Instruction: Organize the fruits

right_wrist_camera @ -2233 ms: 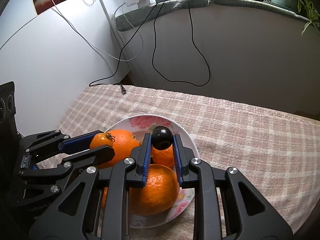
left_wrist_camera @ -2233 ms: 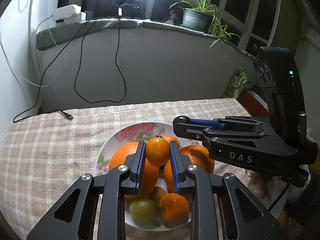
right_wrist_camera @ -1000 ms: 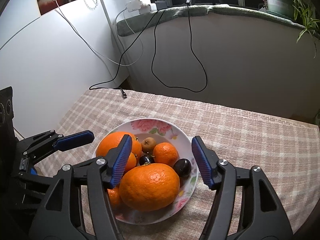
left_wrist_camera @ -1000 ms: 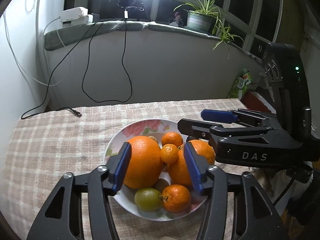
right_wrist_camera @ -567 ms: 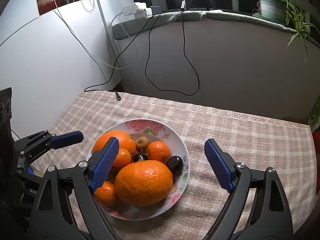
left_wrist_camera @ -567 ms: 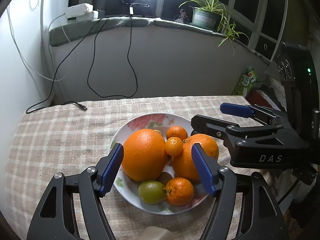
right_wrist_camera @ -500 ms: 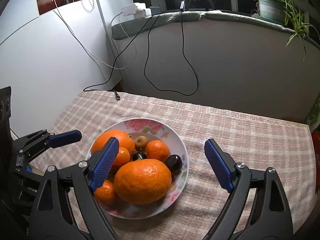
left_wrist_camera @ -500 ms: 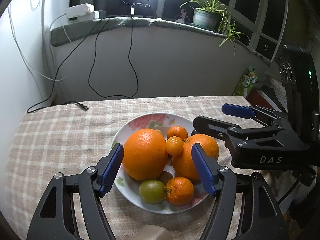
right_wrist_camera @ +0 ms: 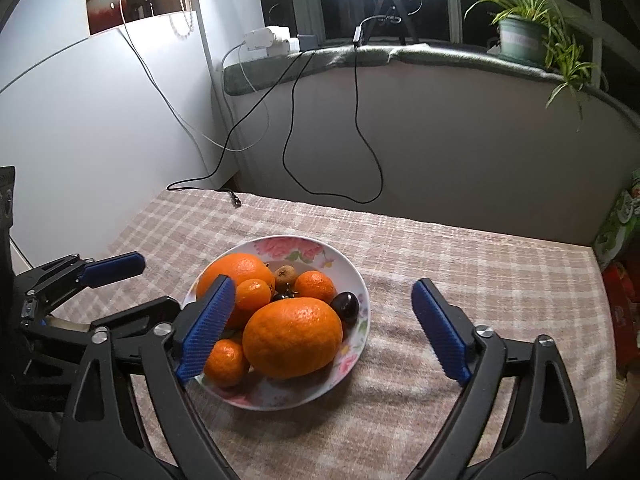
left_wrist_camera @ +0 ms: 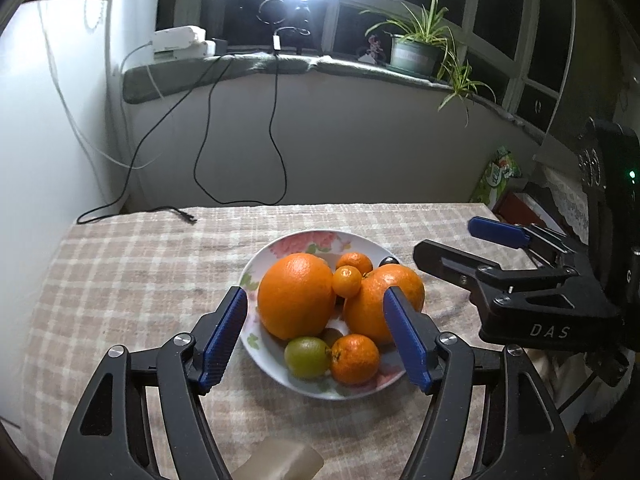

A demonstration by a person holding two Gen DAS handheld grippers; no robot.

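The fruit plate [left_wrist_camera: 280, 242] is sitting mid-frame between the released left gripper [left_wrist_camera: 316, 334]; right gripper [right_wrist_camera: 320, 332] is hanging released, plate lower-left.

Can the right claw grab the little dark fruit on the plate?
Probably yes. The right claw is open, and the dark fruit sits uncovered by the plate rim, though the big orange presses against it.

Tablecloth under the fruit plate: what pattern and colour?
The tablecloth is a beige-and-cream plaid check, clearest in the right wrist view.
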